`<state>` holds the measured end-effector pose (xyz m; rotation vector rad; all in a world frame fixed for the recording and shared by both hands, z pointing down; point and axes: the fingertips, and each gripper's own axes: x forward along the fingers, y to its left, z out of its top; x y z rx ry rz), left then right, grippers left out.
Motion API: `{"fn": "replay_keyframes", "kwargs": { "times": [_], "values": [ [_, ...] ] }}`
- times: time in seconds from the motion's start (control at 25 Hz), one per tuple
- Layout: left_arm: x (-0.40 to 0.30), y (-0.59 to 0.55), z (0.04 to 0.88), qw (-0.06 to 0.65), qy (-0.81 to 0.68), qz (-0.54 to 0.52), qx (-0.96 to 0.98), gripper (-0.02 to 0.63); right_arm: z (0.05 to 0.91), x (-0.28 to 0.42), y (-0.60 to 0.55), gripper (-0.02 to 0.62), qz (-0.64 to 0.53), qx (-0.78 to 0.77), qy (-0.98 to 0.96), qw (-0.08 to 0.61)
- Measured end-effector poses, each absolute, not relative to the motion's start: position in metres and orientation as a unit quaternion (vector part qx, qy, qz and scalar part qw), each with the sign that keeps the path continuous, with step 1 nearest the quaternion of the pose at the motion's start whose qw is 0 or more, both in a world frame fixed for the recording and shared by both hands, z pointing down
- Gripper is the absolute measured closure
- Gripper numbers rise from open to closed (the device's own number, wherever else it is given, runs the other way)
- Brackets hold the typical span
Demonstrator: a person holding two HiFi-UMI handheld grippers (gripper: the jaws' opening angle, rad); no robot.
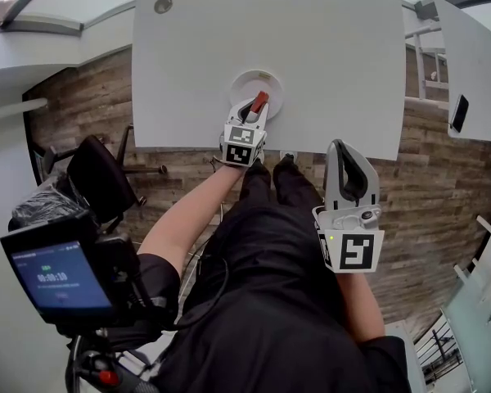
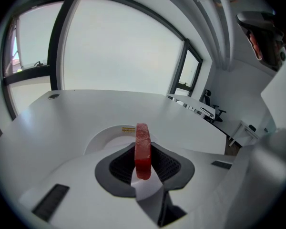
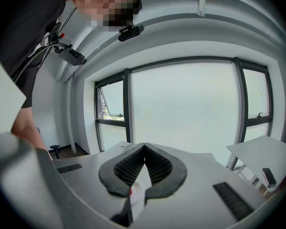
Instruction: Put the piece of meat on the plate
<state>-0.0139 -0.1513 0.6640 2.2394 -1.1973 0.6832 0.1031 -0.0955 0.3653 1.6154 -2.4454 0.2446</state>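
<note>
Well, the person stands at the near edge of the white table (image 1: 327, 39) with a gripper in each hand. The left gripper (image 1: 254, 110) reaches in over the table edge, just below the middle of the head view. Its jaws are narrowed onto the piece of meat (image 1: 260, 101), a red slab pinched flat between the pads.

Looking along the left gripper (image 2: 143, 165) in its own view, the meat (image 2: 142, 138) stands on edge, upright, with its top end poking out past the jaw tips. Right behind it lies the white plate (image 2: 107, 138), round and shallow, on the table (image 2: 57, 111).

From above, the meat's far end overlaps the near rim of the plate (image 1: 240, 81). I can't tell whether it touches the plate or hangs just above it.

The right gripper (image 1: 341, 149) is off the table, at the lower right of the head view, above the person's dark trousers. In the right gripper view its jaws (image 3: 144, 149) meet at the tips with nothing between them, pointing toward the big windows.

A black office chair (image 1: 98, 178) sits at the left, and a small screen (image 1: 57, 278) glows at the lower left corner.
</note>
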Motion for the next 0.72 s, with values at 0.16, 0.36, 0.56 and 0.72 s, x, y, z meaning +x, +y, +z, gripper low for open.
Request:
{"fn": "replay_keyframes", "kwargs": {
  "times": [0.16,0.36,0.56,0.72],
  "values": [
    [-0.0162,-0.1532,0.6663,0.258,-0.442,0.246,0.823,0.511,0.3656,0.1039,-0.0937,0.591,0.084,0.547,-0.826,0.103],
    [-0.0151,-0.1521,0.668,0.264,-0.435,0.241,0.826,0.511,0.3674,0.1078,-0.0926,0.591,0.084,0.552,-0.822,0.108],
    [-0.0156,-0.1566,0.6644,0.262,-0.439,0.232,0.827,0.511,0.3686,0.1078,-0.091,0.591,0.085,0.551,-0.823,0.109],
    [-0.0159,-0.158,0.6668,0.255,-0.439,0.235,0.829,0.511,0.3703,0.1089,-0.091,0.591,0.084,0.549,-0.824,0.11]
  ]
}}
